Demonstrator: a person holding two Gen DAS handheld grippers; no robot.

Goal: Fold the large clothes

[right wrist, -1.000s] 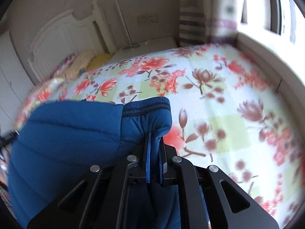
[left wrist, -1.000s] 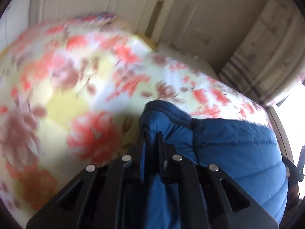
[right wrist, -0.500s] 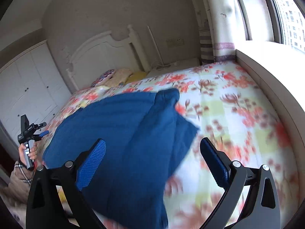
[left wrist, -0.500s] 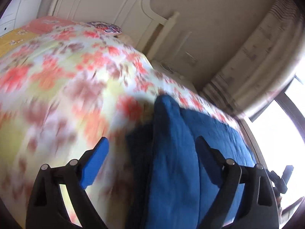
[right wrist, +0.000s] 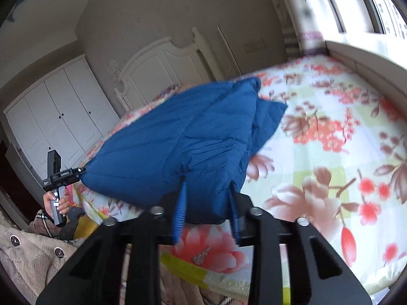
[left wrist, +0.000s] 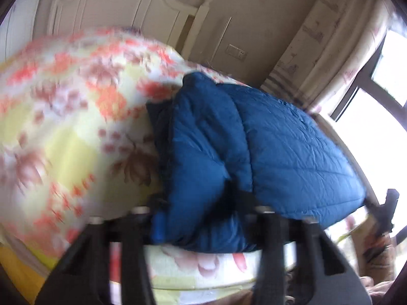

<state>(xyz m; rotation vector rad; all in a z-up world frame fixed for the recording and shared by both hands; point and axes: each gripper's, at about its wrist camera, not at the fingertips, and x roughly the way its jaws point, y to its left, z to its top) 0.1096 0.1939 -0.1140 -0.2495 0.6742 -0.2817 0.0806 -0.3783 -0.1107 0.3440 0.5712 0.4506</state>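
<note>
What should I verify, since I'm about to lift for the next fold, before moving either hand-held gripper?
1. Blue down jacket lies folded on the floral bedsheet: ok.
2. Right hand-held gripper straddles the jacket's near edge: ok.
3. Right grip closed firmly: cannot tell.
4. Left hand-held gripper straddles the jacket's near end: ok.
5. Left grip closed firmly: cannot tell, view blurred.

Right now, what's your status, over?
Left claw, right claw: both astride blue jacket, near edge, grip unconfirmed. Jacket folded on floral bed. Nothing blocking.
</note>
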